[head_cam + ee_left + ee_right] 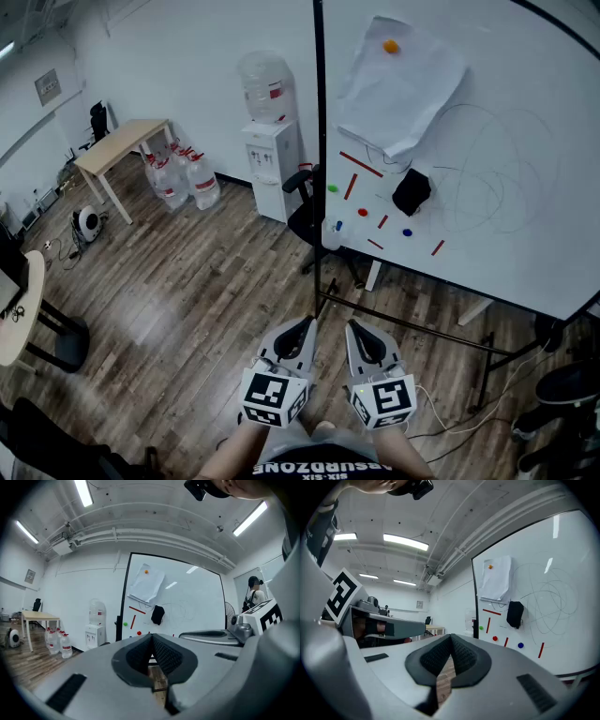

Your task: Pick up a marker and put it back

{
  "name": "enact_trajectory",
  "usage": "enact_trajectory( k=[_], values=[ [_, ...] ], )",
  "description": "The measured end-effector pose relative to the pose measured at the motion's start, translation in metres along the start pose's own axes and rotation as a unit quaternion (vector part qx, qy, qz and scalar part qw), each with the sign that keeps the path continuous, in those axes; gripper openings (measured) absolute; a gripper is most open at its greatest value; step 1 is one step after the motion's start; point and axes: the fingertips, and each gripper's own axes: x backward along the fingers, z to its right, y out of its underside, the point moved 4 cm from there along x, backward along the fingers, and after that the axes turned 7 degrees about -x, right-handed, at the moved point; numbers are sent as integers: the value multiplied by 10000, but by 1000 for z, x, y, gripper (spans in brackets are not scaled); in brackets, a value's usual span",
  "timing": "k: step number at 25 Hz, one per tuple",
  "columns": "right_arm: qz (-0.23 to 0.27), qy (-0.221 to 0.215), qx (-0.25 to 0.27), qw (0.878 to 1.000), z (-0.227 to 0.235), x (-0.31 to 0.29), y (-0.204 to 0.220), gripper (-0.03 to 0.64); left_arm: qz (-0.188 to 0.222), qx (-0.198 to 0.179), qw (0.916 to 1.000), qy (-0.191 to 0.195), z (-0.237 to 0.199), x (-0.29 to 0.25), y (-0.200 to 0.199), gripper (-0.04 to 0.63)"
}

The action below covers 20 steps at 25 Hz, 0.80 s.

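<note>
Left gripper [302, 326]: grey shell, ribbed black pads [165, 655] pressed together, empty.
Right gripper [358, 330]: likewise closed, empty.
Markers [360, 164]: slim red sticks on glossy whiteboard [525, 141].

White whiteboard [544, 112], red markers [361, 164], black eraser [412, 191], orange magnet [391, 45], brown plank floor [187, 300]

left gripper [302, 328] and right gripper [356, 330] held level, side by side near the body, pointing away, both sets of jaws pressed together
</note>
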Motion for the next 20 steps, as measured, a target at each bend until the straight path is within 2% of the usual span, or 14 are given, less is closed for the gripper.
enact_trajectory(
  k=[11, 15, 20],
  values=[
    [-84, -79, 78, 9999, -6, 3, 7, -3, -294, 24, 9996, -26, 7, 3, 11, 4],
    [-130, 7, 227, 9997, -6, -5, 7, -3, -394, 19, 9991, 152, 2, -5, 11, 5],
    [-95, -21, 409, 9991, 0, -17, 5, -3, -249, 22, 9996, 155, -9, -27, 5, 11]
  ],
)
